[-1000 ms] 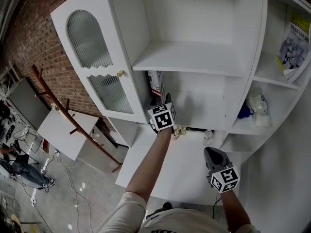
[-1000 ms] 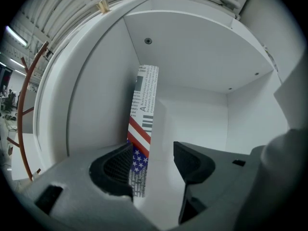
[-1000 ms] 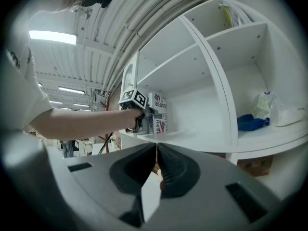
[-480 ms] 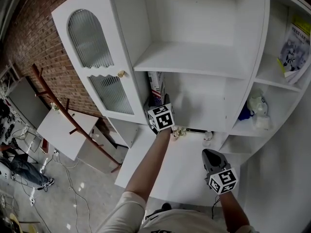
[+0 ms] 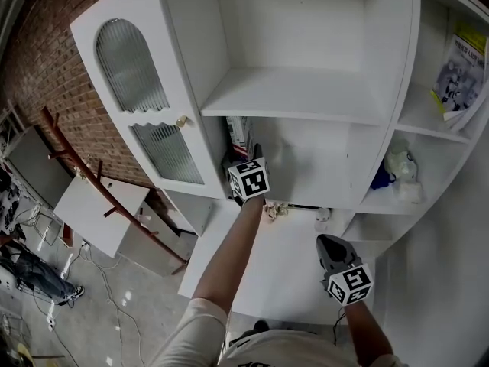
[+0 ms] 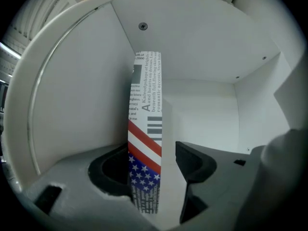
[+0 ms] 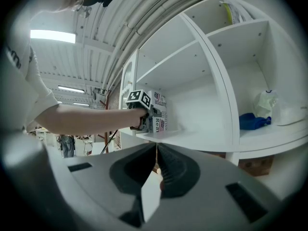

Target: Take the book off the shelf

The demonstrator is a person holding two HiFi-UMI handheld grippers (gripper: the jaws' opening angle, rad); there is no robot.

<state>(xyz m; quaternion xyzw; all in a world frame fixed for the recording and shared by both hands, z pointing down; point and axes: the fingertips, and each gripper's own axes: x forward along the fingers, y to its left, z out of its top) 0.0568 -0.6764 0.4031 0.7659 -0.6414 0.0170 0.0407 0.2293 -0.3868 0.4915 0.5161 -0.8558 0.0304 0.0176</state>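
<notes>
The book [image 6: 145, 143], with a stars-and-stripes spine, stands upright against the left wall of the lower shelf [image 5: 306, 182]; in the head view the book [image 5: 240, 132] shows just past the marker cube. My left gripper [image 6: 151, 159] reaches level into the shelf and straddles the book. Its jaws have just been opening and stand wide, with a gap on the right side. My right gripper [image 5: 330, 245] hovers over the counter, shut and empty. The right gripper view shows its own jaws [image 7: 156, 150] meeting, and the left gripper [image 7: 140, 110] at the book [image 7: 160, 114].
The cabinet door [image 5: 134, 82] with ribbed glass stands open at the left. Small objects [image 5: 275, 209] lie at the back of the white counter [image 5: 283, 274]. A blue cloth and white bag [image 5: 397, 170] sit on the right shelf, with a magazine [image 5: 458, 67] above.
My left gripper has edged a little further in along the book. The right gripper has stayed where it was.
</notes>
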